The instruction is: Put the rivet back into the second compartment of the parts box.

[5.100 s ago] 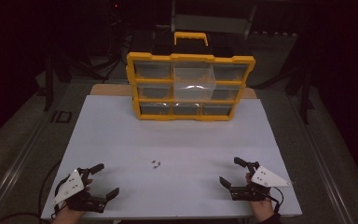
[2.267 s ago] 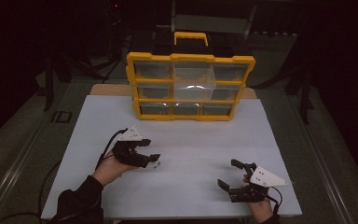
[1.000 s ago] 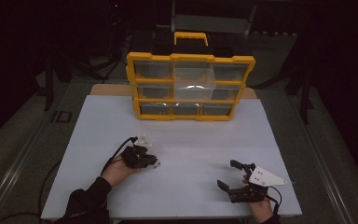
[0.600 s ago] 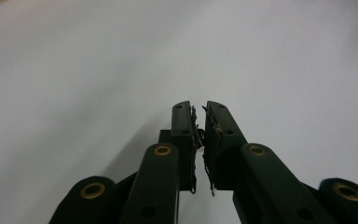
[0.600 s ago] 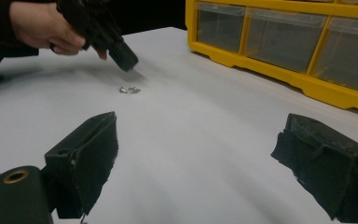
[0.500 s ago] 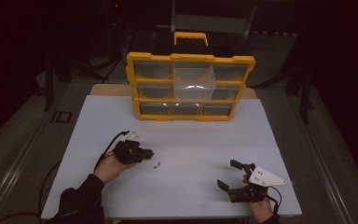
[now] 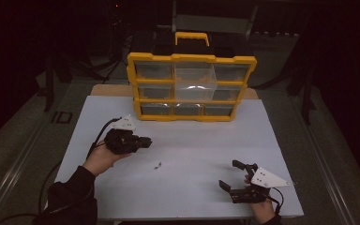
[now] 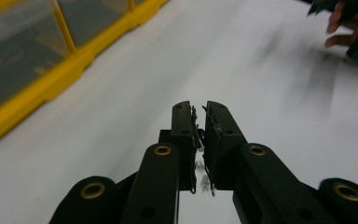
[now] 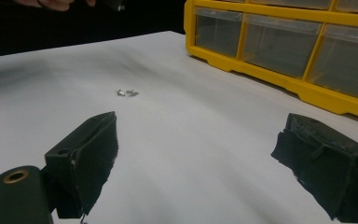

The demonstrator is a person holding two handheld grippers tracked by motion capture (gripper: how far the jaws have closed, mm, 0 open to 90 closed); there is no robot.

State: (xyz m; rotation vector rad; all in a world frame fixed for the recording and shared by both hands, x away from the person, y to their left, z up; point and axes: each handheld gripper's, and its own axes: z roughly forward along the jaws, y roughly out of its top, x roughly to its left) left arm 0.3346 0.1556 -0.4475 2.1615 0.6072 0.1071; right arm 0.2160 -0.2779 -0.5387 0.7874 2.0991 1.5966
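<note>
Yellow drawer cabinet (image 7: 191, 89) stands at the back of the white table (image 7: 272, 154), the left gripper (image 7: 147, 140) is raised with jaws nearly shut, contents indiscernible, the right gripper (image 7: 228, 174) rests wide open and empty, and small screws (image 7: 157, 165) lie unsorted between them, so the work is judged barely begun.

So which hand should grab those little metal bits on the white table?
Probably the left. The left gripper hovers close beside the metal bits, though its jaws are shut and must open first. The right gripper is open but sits farther off, near the table's front edge.
</note>
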